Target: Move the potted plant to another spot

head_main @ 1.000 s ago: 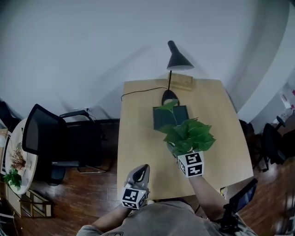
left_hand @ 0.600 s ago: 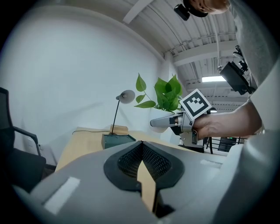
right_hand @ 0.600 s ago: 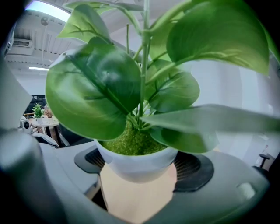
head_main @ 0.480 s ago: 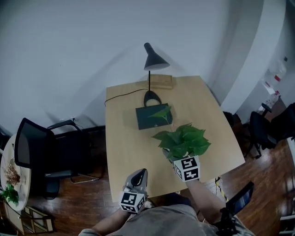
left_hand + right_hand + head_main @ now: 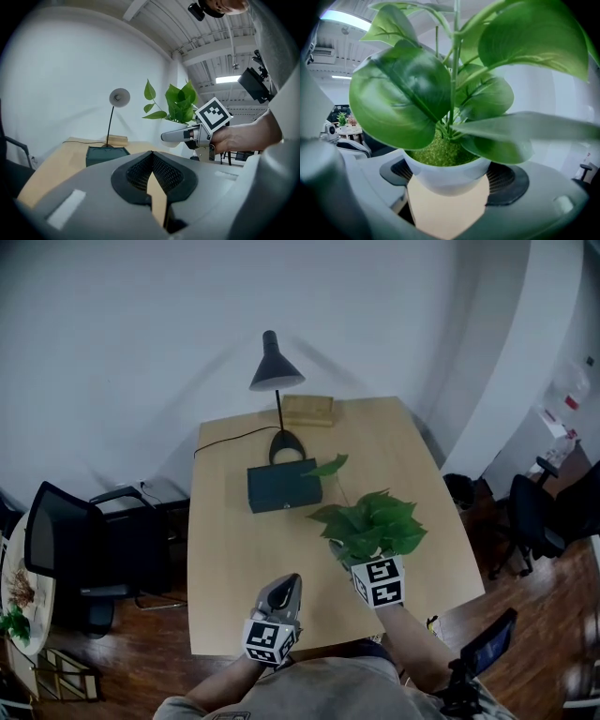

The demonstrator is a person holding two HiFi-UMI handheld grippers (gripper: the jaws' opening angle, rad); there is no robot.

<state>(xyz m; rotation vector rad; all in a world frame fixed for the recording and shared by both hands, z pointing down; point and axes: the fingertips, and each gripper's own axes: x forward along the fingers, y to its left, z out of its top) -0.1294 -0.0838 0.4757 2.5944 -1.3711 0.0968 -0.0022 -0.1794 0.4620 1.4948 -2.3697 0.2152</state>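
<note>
The potted plant (image 5: 372, 526), broad green leaves in a small white pot (image 5: 443, 176), is held over the right half of the wooden table (image 5: 225, 568). My right gripper (image 5: 349, 557) is shut on the pot, with a pad (image 5: 508, 180) on each side of it, and the leaves hide its fingertips in the head view. In the left gripper view the plant (image 5: 177, 101) rises above the right gripper (image 5: 164, 137). My left gripper (image 5: 287, 583) hangs over the table's near edge, jaws shut and empty (image 5: 152, 165).
A dark box (image 5: 284, 489), a black desk lamp (image 5: 276, 371) with its cord and a wooden block (image 5: 308, 411) stand at the table's back. A black office chair (image 5: 84, 554) is at the left, another chair (image 5: 539, 517) at the right.
Both grippers have shifted right along the table. The plant went with the right gripper, from in front of the dark box to well right of it.
</note>
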